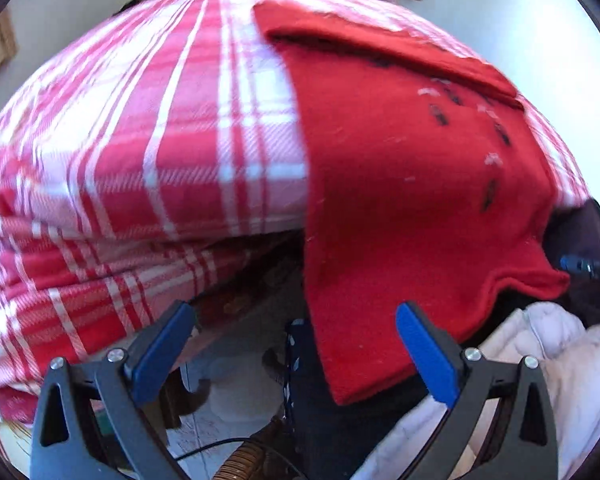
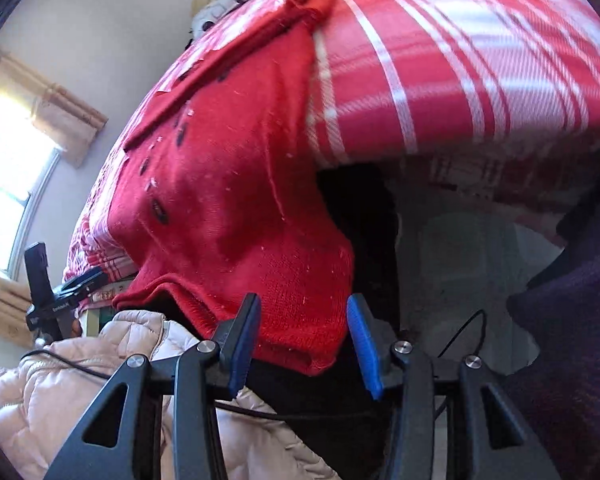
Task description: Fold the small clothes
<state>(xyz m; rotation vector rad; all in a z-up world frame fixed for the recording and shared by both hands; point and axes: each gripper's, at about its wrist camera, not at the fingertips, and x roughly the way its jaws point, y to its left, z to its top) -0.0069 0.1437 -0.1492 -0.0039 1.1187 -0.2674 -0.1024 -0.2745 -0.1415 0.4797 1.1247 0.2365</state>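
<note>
A red knitted garment [image 1: 404, 184] with small black marks lies over a bed covered by a red and white plaid blanket [image 1: 140, 152]. Its lower edge hangs over the bed's side. My left gripper [image 1: 296, 344] is open, below the bed edge, with the garment's hanging hem between its blue pads and nearer the right one. In the right wrist view the same garment [image 2: 228, 208] hangs down, and my right gripper [image 2: 304, 340] is open with the hem's corner between its fingers. The other gripper [image 2: 52, 292] shows at the far left there.
A pale pink quilted jacket [image 2: 60, 380] lies below the garment. A dark purple cloth [image 2: 572, 340] hangs at the right. A wicker object [image 1: 252, 460] and a cable sit on the pale floor. A window [image 2: 8, 168] is at the left.
</note>
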